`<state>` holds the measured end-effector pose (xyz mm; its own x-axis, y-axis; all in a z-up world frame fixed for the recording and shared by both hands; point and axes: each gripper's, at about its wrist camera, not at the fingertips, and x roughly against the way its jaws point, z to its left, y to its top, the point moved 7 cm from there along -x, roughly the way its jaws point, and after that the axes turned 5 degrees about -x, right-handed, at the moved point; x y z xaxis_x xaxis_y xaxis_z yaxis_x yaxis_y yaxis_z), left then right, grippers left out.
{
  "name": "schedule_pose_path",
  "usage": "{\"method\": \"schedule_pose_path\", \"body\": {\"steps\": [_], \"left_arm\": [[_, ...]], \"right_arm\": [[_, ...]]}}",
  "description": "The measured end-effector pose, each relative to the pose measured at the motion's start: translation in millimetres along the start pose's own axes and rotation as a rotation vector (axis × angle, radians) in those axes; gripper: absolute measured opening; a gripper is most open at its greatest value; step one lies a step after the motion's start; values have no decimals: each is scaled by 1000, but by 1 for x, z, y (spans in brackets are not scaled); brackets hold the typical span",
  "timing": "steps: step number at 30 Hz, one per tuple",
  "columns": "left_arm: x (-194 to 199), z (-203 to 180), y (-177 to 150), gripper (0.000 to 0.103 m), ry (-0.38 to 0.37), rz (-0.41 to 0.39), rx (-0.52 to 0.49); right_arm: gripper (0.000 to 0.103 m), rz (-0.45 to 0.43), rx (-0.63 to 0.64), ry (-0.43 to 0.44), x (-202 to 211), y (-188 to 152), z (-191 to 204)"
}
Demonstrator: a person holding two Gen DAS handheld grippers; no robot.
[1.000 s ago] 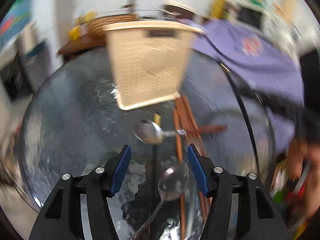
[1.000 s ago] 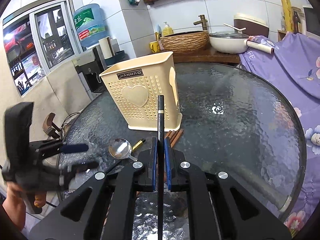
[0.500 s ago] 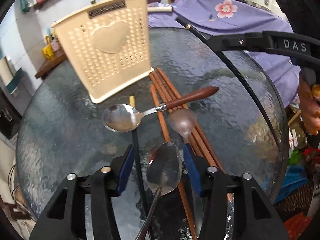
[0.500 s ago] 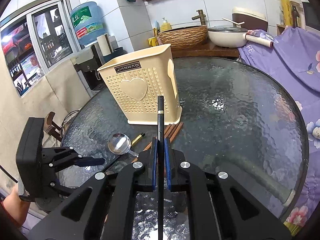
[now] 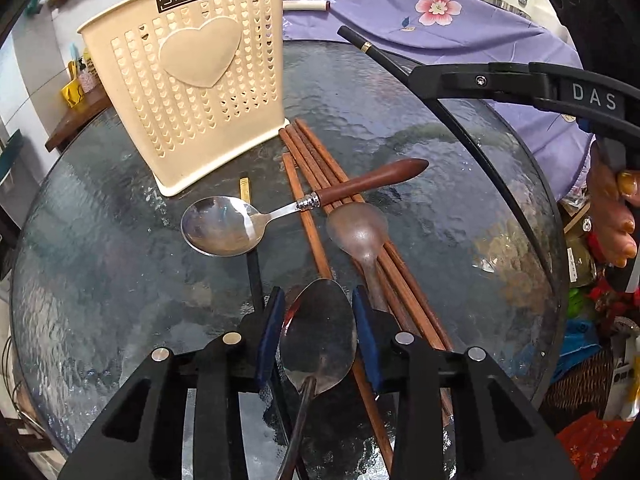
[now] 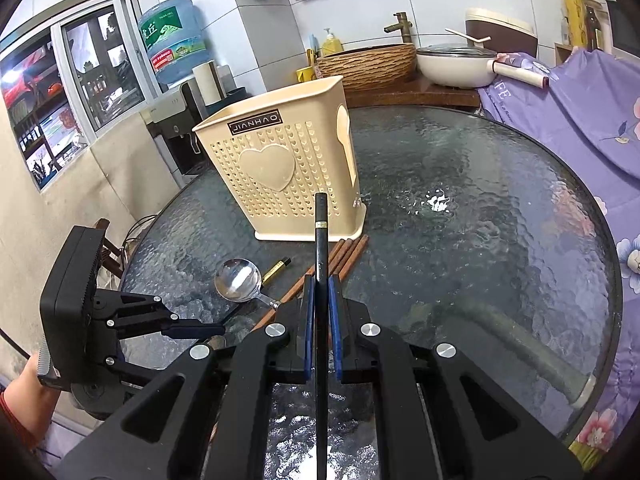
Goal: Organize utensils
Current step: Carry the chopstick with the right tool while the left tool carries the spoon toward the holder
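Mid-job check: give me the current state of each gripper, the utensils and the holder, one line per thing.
Left gripper: closing around a steel spoon's bowl, pads not yet pressing.
Right gripper: shut on black chopstick.
Steel spoon: lying on the table between the left gripper's jaws.
Wooden-handled spoon: lying across the brown chopsticks.
Beige holder: upright on the glass table.

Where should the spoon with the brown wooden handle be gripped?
Grip the wooden handle from above, jaws across its width. It lies propped on the brown chopsticks, raised off the glass, while the bowl lies flat and wide.
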<state>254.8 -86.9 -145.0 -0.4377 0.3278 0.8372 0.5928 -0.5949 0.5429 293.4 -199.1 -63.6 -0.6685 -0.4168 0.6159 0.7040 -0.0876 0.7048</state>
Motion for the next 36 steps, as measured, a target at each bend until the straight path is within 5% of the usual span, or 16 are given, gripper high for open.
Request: {"method": "schedule_pose_path", "body": {"steps": [6,19,36], "left_arm": [[10,5,3,34,5,-35,36],[92,26,39,33,42,-281,150],[135,47,55,33,53,-412,247]], "right_arm": [[8,-5,0,2,2,0,2],[8,-96,15,45,36,19,15],[8,-130,35,110,66,29,32]]}}
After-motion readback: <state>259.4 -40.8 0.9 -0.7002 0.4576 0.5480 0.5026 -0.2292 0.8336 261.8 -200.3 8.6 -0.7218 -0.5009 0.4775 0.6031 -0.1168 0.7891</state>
